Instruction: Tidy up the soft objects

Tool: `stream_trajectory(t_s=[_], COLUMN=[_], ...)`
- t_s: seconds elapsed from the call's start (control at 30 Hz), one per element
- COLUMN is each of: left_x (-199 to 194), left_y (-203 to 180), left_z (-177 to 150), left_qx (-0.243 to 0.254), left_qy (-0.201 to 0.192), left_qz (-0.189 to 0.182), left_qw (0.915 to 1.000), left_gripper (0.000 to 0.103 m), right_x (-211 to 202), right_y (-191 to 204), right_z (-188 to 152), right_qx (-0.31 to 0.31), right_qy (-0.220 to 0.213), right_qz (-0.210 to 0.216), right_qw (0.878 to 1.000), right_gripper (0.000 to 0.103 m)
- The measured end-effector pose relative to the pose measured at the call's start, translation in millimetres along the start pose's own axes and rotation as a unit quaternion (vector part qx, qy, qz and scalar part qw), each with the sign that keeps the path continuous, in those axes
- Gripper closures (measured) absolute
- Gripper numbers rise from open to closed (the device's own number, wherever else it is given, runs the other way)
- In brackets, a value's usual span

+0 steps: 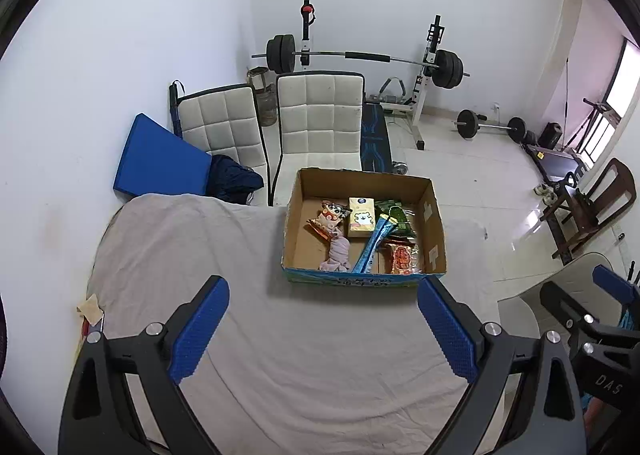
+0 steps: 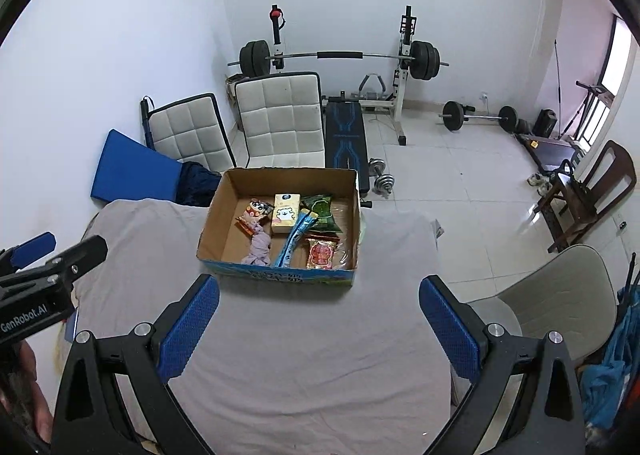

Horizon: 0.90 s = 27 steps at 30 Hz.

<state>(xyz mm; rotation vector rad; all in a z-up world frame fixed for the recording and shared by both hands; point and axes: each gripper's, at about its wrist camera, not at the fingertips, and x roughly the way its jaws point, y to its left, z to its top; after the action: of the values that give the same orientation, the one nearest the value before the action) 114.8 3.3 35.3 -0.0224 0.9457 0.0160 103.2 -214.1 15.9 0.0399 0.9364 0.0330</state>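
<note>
Both grippers hang above the cloth-covered table, fingers spread wide and holding nothing: the left gripper and the right gripper. The soft objects already lie in the cardboard box at the table's far edge, among them a pale cloth bundle and a long blue packet whose long axis runs near to far. The box sits straight ahead of the right gripper, but far-right of the left, so the right looks nearer
</note>
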Motion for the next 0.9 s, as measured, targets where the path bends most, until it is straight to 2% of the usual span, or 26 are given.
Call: stream_trajectory(t_s=[0.43,0.9], left_x=[-3.0,-5.4], left_y=[0.9,2.2], left_z=[3.5,6.2], left_qx=[-0.003,-0.005], left_qy=[-0.013,-0.012], left_qz=[0.003,0.004], left_qw=[0.9999,0.9999], left_gripper=[0.006,0.006], right_x=[4.3,-1.1], right_y=[2.9,3.4], right_z=[17.6,19.4], right_qx=[-0.001,0.003], right_qy=[-0.026,-0.029], right_qz=[0.000,0.005], right_qw=[1.000,1.000], right_gripper=[0.001,0.001])
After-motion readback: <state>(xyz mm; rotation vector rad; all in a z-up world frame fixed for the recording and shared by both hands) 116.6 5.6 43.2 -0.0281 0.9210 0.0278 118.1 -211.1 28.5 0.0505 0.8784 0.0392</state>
